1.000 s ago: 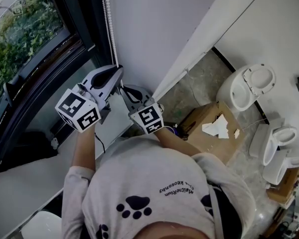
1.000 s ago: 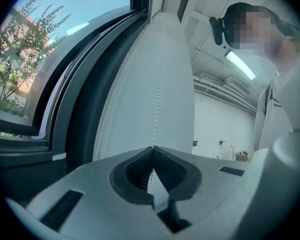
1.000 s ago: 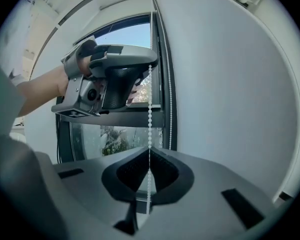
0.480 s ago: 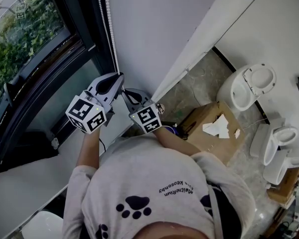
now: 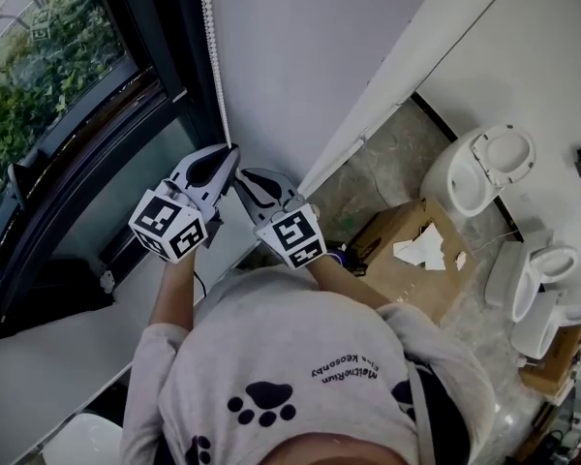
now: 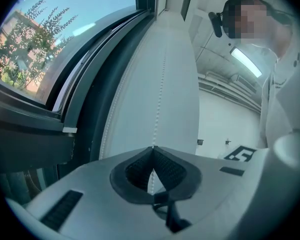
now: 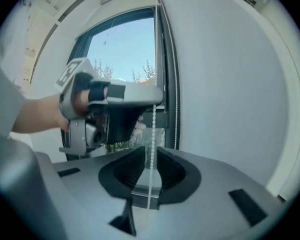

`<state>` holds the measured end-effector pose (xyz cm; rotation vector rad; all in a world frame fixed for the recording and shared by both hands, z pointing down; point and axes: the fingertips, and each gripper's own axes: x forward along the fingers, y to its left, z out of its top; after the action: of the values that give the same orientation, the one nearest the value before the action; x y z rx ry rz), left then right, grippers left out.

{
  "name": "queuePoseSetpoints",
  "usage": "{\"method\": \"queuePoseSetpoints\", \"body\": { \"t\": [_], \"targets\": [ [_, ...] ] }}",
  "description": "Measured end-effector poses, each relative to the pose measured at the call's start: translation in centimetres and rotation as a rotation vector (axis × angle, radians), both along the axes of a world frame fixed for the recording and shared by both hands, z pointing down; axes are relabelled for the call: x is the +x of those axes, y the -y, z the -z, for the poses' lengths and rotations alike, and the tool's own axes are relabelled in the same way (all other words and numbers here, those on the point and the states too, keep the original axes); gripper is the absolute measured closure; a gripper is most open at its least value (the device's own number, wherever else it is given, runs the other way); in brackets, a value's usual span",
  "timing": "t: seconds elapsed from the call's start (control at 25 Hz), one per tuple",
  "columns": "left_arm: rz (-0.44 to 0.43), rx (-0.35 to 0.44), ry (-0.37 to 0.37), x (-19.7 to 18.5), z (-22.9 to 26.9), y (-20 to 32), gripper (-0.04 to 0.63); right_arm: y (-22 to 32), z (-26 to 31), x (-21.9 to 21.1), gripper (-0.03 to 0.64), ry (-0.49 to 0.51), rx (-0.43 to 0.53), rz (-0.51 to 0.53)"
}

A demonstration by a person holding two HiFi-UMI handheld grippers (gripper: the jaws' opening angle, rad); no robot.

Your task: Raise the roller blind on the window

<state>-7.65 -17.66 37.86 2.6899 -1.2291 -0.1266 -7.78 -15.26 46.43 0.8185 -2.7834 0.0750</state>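
A white bead chain (image 5: pixel 211 56) hangs down the wall beside the dark-framed window (image 5: pixel 68 105). My left gripper (image 5: pixel 232 153) is shut on the chain, which runs straight up from its closed tips (image 6: pixel 152 149) in the left gripper view. Just below it, my right gripper (image 5: pixel 240 176) points up at the same strand. In the right gripper view the bead chain (image 7: pixel 152 129) drops from the left gripper (image 7: pixel 155 100) down through the gap between the right gripper's (image 7: pixel 150 151) parted pads, which do not press on it. I cannot make out the blind itself.
A second strand of chain (image 7: pixel 176 84) runs along the window frame. The white windowsill (image 5: pixel 68 352) lies below the hands. On the floor to the right stand an open cardboard box (image 5: pixel 407 250) and white toilets (image 5: pixel 484 168).
My left gripper has come down along the wall with the chain in its grip. The right gripper has stayed just beneath it, shifting only slightly.
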Motion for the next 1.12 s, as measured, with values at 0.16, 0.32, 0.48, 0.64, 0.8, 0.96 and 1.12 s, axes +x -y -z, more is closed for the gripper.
{"method": "queuePoseSetpoints", "body": {
  "t": [0.16,0.32,0.48,0.64,0.8,0.96,1.12],
  "targets": [
    [-0.004,0.001,-0.007,-0.4,0.0,0.1,0.586,0.1,4.2,1.4,0.532,0.065,-0.015,-0.028],
    [-0.011,0.003,-0.013,-0.5,0.0,0.0,0.586,-0.1,9.2,2.1,0.532,0.138,0.021,-0.044],
    [-0.024,0.005,-0.017,-0.1,0.0,-0.2,0.586,0.0,14.5,1.3,0.534,0.177,0.1,-0.028],
    [-0.032,0.006,-0.019,0.0,0.0,-0.4,0.586,0.8,19.3,0.0,0.534,0.213,0.172,-0.017],
    [-0.04,0.007,-0.021,0.0,0.1,-0.6,0.586,1.6,23.1,-0.7,0.534,0.264,0.22,-0.011],
    [-0.041,0.006,-0.024,0.0,0.0,-0.5,0.586,2.5,24.8,-1.6,0.568,0.258,0.23,0.0],
    [-0.037,0.007,-0.028,-0.1,0.0,-0.4,0.586,2.6,25.1,-2.3,0.603,0.227,0.258,-0.002]
  ]
}}
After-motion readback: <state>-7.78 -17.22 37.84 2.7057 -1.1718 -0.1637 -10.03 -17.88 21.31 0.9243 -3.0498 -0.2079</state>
